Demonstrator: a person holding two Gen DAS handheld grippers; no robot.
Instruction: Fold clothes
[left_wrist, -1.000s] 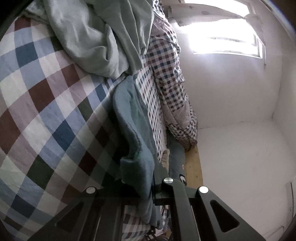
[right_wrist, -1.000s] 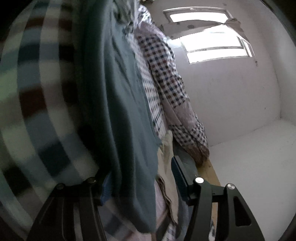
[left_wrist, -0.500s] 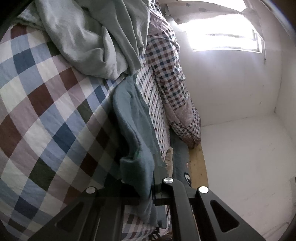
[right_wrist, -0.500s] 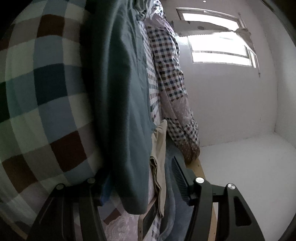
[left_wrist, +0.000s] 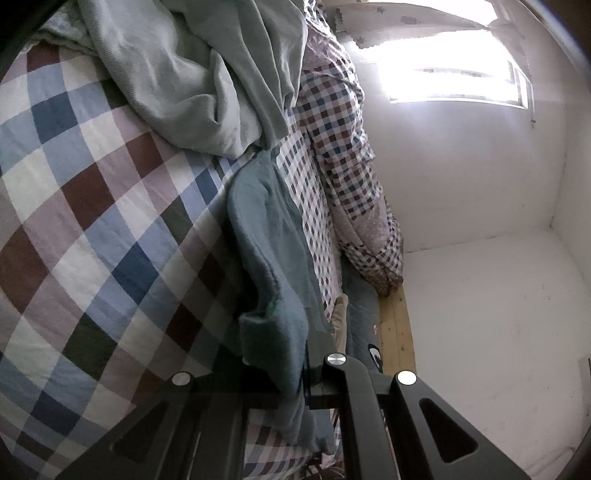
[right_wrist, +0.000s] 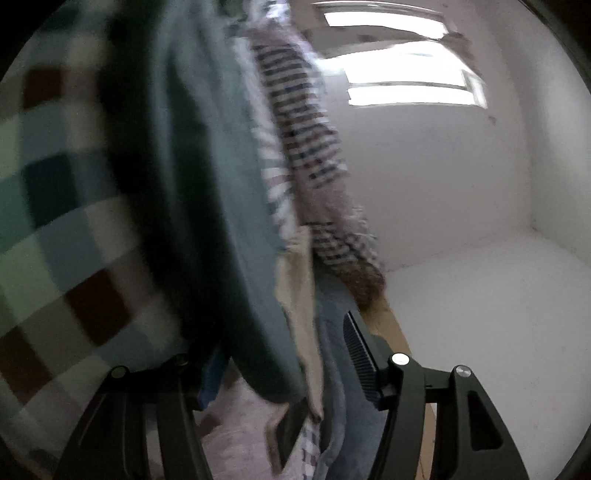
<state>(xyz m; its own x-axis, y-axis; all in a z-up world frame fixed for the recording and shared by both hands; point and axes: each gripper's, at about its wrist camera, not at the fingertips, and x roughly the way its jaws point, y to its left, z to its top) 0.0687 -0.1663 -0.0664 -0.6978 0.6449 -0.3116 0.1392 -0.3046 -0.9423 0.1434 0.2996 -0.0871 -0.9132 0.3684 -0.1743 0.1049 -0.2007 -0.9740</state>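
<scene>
Left wrist view: my left tool is clenched on the teal garment's edge, cloth trailing ahead over the checked bed. My right tool gapes around it, blurred; I'd keep tension even.

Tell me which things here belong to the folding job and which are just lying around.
In the job:
teal garment
left gripper, shut on it
right gripper, open, garment between its fingers

Lying about:
pale green clothes pile
checked bedspread
checked quilt
beige cloth
</scene>
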